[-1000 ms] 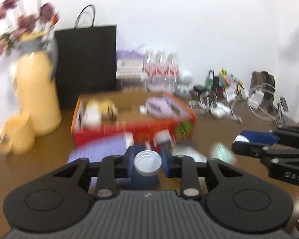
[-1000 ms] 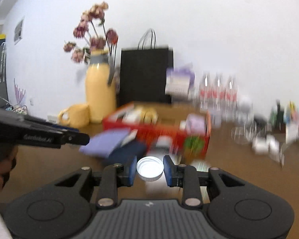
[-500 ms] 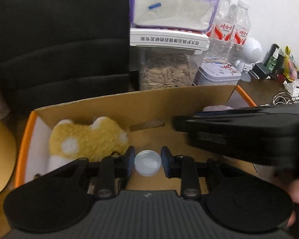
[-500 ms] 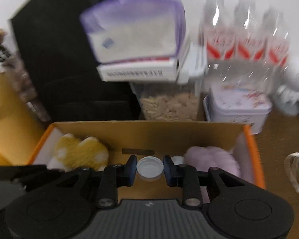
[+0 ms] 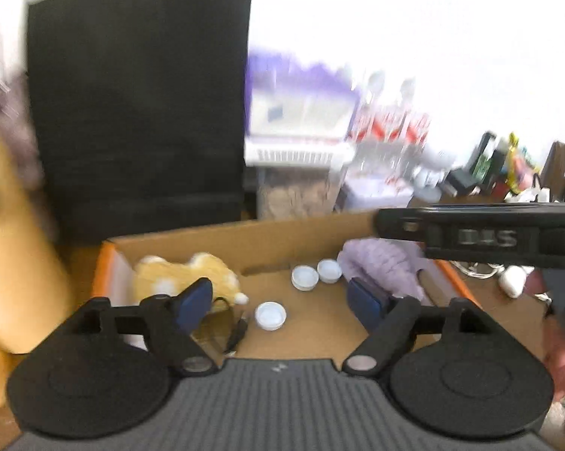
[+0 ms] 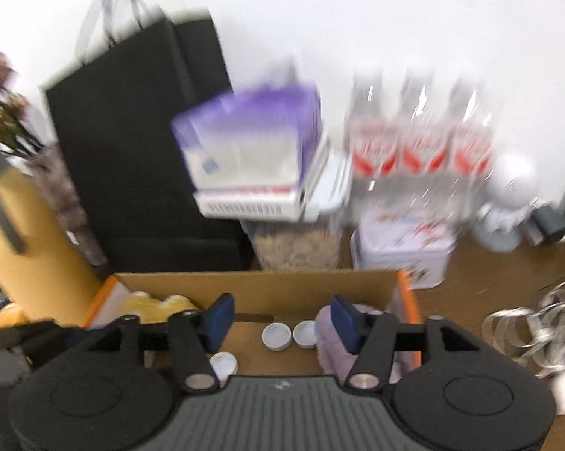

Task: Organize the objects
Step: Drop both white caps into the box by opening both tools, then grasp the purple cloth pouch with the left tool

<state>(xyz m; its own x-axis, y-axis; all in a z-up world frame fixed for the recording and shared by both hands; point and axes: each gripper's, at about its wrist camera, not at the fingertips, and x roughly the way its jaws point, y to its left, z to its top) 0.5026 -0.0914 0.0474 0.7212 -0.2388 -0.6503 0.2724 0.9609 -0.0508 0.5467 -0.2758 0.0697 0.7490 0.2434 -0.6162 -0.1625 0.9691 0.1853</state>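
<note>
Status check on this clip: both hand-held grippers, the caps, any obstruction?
Left hand-held gripper and right hand-held gripper both opening, nothing between the jaws. Three white caps lying in the cardboard box. Nothing blocking the way out.

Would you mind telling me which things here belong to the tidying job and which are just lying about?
Part of the job:
- box
- three white caps on its floor
- yellow plush and purple plush inside it
- left gripper and right gripper, jaws opening, nothing between them

Just lying about:
- black bag
- water bottles
- tin
- yellow vase
</note>
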